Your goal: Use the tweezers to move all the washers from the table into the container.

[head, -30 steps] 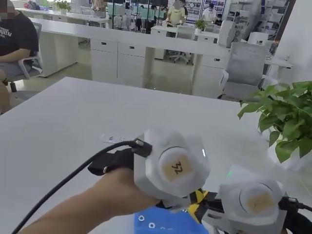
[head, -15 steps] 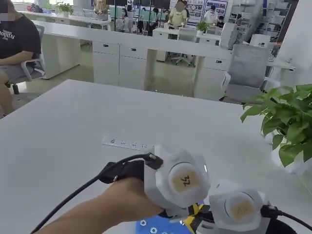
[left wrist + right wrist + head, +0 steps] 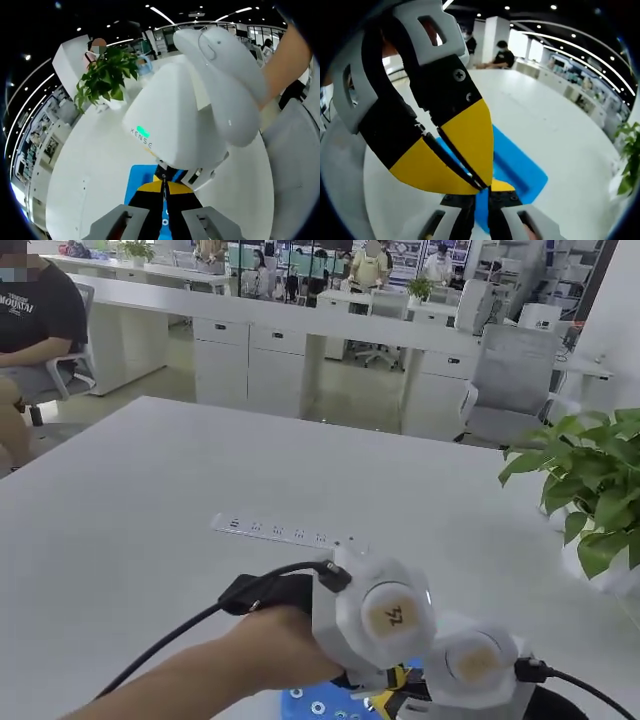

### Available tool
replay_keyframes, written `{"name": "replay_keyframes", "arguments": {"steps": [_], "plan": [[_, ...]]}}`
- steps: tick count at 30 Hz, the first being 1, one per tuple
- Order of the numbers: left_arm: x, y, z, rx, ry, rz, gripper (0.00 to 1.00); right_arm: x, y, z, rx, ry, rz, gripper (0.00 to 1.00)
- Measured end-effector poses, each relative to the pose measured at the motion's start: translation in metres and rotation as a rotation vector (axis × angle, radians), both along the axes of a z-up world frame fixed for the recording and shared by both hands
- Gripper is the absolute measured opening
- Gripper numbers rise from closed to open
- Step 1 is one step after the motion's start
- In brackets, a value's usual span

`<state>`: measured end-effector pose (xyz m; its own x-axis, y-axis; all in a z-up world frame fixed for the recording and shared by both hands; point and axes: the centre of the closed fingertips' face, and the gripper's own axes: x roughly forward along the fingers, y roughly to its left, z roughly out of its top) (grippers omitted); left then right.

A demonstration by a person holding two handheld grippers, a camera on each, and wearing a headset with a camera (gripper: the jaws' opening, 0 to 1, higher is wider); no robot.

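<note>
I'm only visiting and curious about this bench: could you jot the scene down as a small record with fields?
Surface: white table
Mat: blue mat carrying small washers
Tool: thin black tweezers
Left hand-held gripper: clamped on the tweezers
Right hand-held gripper: jaws near together, grip unclear
Nearby: power strip, leafy plant

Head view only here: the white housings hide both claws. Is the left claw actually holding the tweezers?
Observer: Yes. In the right gripper view, the left claw is shut on the thin black tweezers.
Operator: And where is the right claw?
Observer: The right claw has its tips right at the left claw's tips, with the blue mat behind them. I cannot tell whether it is shut.
</note>
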<state>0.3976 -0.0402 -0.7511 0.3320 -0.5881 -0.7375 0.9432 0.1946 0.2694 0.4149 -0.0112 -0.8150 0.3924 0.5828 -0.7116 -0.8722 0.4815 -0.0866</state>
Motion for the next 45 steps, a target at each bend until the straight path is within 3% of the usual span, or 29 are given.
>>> {"name": "replay_keyframes", "arguments": {"steps": [11, 21, 30, 38, 43, 45], "plan": [[0.001, -0.001, -0.01, 0.028, 0.024, -0.015, 0.0, 0.001, 0.001, -0.011, -0.034, 0.021, 0.019, 0.04], [0.004, -0.005, -0.012, 0.026, 0.031, -0.034, 0.0, 0.002, 0.0, -0.011, -0.024, 0.035, 0.007, 0.05], [0.001, -0.01, -0.014, 0.042, 0.034, -0.053, 0.0, 0.006, -0.002, -0.013, 0.022, 0.087, -0.06, 0.06], [-0.006, -0.008, -0.01, 0.072, 0.009, -0.056, 0.0, 0.006, -0.004, -0.013, 0.024, 0.077, -0.094, 0.07], [-0.011, -0.008, -0.001, 0.079, -0.021, -0.056, 0.0, 0.016, -0.011, -0.012, 0.04, 0.057, -0.106, 0.07], [-0.015, -0.008, 0.004, 0.075, -0.039, -0.052, 0.0, 0.013, -0.011, -0.007, 0.047, 0.05, -0.113, 0.07]]}}
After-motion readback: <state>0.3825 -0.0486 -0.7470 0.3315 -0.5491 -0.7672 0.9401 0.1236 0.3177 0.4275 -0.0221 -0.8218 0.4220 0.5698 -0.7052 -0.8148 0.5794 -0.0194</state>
